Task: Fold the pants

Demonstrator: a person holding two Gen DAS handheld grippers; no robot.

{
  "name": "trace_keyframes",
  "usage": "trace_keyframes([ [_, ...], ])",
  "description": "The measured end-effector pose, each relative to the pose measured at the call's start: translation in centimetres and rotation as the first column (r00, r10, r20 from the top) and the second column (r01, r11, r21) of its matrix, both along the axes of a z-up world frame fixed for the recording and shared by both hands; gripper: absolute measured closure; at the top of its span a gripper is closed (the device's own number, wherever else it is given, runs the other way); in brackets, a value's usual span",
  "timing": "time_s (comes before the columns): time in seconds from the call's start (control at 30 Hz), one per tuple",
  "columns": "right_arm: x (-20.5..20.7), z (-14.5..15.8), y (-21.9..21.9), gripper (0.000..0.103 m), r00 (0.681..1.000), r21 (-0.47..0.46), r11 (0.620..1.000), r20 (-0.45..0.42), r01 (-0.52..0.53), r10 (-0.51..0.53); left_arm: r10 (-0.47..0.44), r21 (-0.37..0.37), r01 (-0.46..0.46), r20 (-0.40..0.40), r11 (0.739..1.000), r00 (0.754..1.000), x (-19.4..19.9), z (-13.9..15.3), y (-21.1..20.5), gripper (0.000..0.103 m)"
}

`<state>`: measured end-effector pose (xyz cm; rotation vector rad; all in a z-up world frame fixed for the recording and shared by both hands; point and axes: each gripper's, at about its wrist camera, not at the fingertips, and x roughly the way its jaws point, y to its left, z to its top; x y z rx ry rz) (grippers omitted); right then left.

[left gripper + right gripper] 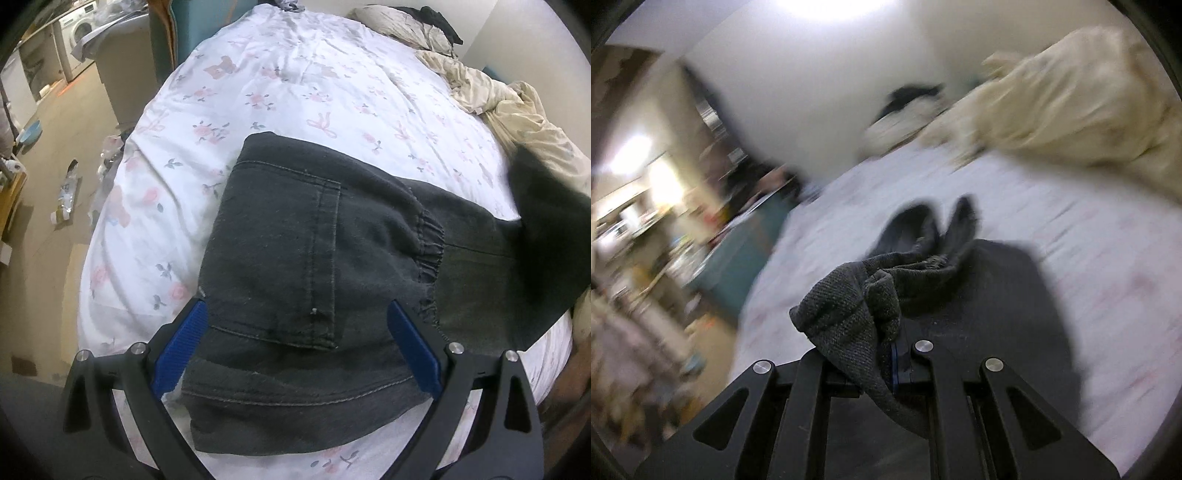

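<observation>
Two wrist views logged. Left wrist view: dark pants (314,266) lie on the floral bedsheet (295,92), filling centre and lower frame, back pocket facing up, elastic waistband seam right of centre. Long axis runs from lower centre out toward the right edge, where a blurred dark fold rises at upper right. Left gripper (299,345) is spread wide, blue pads either side of the hip section, nothing pinched; whether the pads touch the cloth is unclear. Right wrist view (heavy motion blur): right gripper (886,354) is clamped on a bunched ribbed end of the pants (857,314), likely a leg cuff, low centre of frame; the rest of the garment trails up and right over the sheet. Judgement: the cuff end is being carried toward the waist end.
</observation>
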<state>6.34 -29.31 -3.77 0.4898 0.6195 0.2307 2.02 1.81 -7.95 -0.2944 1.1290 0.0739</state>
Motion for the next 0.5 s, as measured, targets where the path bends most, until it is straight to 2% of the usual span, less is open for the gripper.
trace_keyframes([
  [0.03, -0.5, -1.2, 2.0, 0.094, 0.998, 0.001, 0.999, -0.013, -0.053, 0.053, 0.000, 0.001, 0.000, 0.001, 1.000, 1.000, -0.1, 0.0, 0.0, 0.007],
  [0.1, -1.5, -4.4, 6.1, 0.094, 0.983, -0.057, 0.984, -0.073, -0.170, 0.166, 0.001, 0.003, -0.001, 0.004, 1.000, 1.000, -0.2, 0.1, 0.1, 0.007],
  [0.13, -2.0, -6.4, 7.8, 0.092, 0.970, -0.079, 0.973, -0.128, -0.217, 0.206, 0.002, 0.002, -0.002, 0.004, 1.000, 1.000, -0.2, 0.1, 0.2, 0.007],
  [0.17, -2.5, -8.8, 9.2, 0.089, 0.950, -0.088, 0.962, -0.207, -0.257, 0.235, 0.004, -0.001, -0.004, 0.003, 1.000, 1.000, -0.3, 0.1, 0.3, 0.007],
  [0.23, -3.2, -11.3, 10.3, 0.088, 0.926, -0.154, 0.942, -0.287, -0.299, 0.246, 0.011, -0.015, -0.011, -0.003, 1.000, 1.000, -0.3, 0.1, 0.5, 0.007],
  [0.3, -3.8, -11.7, 10.5, 0.086, 0.921, -0.204, 0.925, -0.296, -0.320, 0.253, 0.020, -0.037, -0.020, -0.012, 0.999, 1.000, -0.4, 0.2, 0.7, 0.007],
  [0.33, -3.6, -11.3, 10.2, 0.081, 0.921, -0.205, 0.925, -0.299, -0.319, 0.251, 0.023, -0.049, -0.024, -0.013, 0.999, 1.000, -0.4, 0.3, 0.8, 0.007],
  [0.37, -3.4, -10.8, 9.9, 0.062, 0.917, -0.200, 0.926, -0.311, -0.319, 0.249, 0.027, -0.064, -0.027, -0.013, 0.998, 1.000, -0.4, 0.4, 0.8, 0.007],
  [0.4, -3.4, -10.5, 9.6, 0.053, 0.908, -0.184, 0.928, -0.335, -0.324, 0.251, 0.027, -0.071, -0.028, -0.011, 0.997, 1.000, -0.4, 0.6, 0.8, 0.007],
  [0.43, -3.6, -10.4, 9.4, 0.048, 0.901, -0.166, 0.930, -0.352, -0.329, 0.256, 0.026, -0.075, -0.027, -0.008, 0.997, 1.000, -0.3, 0.7, 0.7, 0.007],
  [0.5, -5.0, -9.8, 9.2, 0.048, 0.875, -0.117, 0.921, -0.374, -0.372, 0.306, 0.018, -0.080, -0.018, 0.001, 0.997, 1.000, -0.2, 1.2, 0.4, 0.007],
])
